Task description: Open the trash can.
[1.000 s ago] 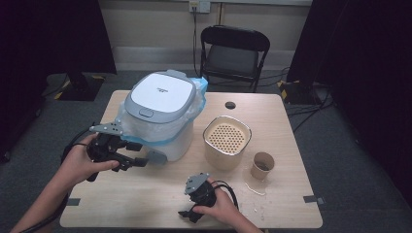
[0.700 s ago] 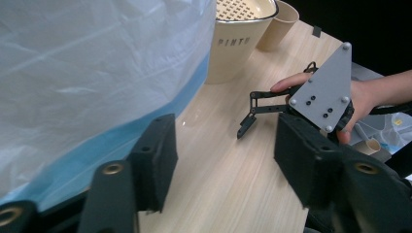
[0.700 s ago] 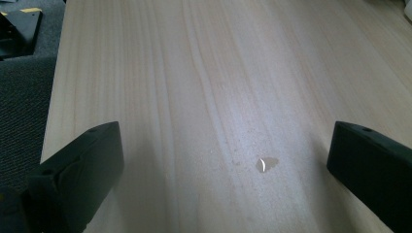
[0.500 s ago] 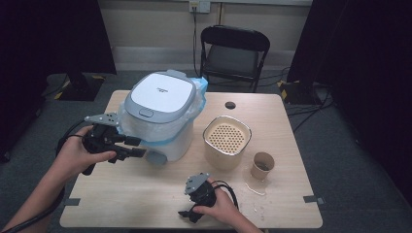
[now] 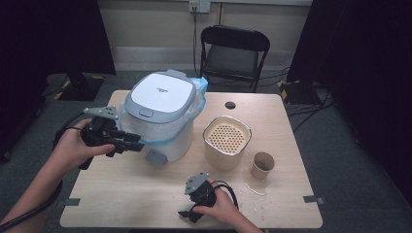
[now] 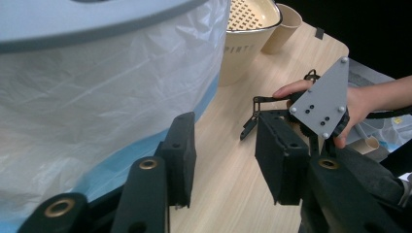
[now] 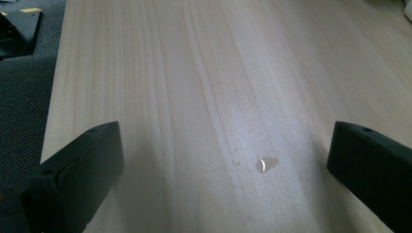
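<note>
Over on the left, the left hand-held gripper [image 5: 127, 143] sits right beside the rice cooker [image 5: 163, 114], its jaws having just been closing in, and the left gripper view shows nothing between the pads yet: they stand partly apart over bare wood, with the cooker's plastic wrap [image 6: 104, 104] just alongside the nearer jaw. That cooker stands on the far left half of the tabletop [image 5: 121, 194], lid down, its body bundled in thin white and blue film. Judging by its bulk, it looks heavy for a single pinch, and that film should be slick and crinkly, likely to slide or tear under the pads. The firmer bet seems to be the rigid lid edge or the small grey tab [image 5: 156, 157] at the cooker's base. Moving right, the right hand-held gripper [image 5: 187, 213] rests low near the front edge of the tabletop, jaws spread wide with nothing between them, just bare wood and a tiny droplet [image 7: 266, 164] ahead. Farther right stands a cream colander pot [image 5: 226, 141], then a brown paper cup [image 5: 262, 166], both well apart from either gripper.
</note>
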